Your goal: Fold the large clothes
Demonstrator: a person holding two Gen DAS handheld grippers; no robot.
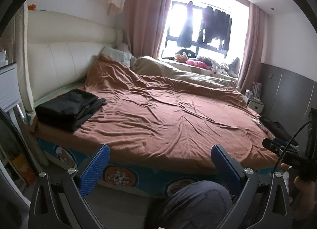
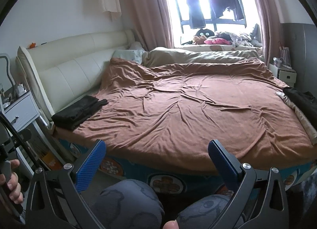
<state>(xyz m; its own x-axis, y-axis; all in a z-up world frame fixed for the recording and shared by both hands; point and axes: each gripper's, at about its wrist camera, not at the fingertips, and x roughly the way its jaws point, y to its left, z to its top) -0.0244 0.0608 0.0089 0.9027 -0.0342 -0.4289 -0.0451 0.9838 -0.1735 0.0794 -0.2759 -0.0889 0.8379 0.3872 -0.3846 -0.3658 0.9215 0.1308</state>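
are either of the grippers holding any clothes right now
No. The left gripper and right gripper are both open and empty, above the bed's near edge.

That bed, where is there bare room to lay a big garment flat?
The broad middle of the brown cover is free, between the folded black stack by the headboard and the dark garment at the far right edge. The window ledge is crowded.

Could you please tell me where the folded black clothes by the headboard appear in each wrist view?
Left wrist: folded black clothes at left, on the bed's near corner.
Right wrist: folded black clothes at left, smaller, mid-height.
Shared landmark: the cream headboard just behind them.
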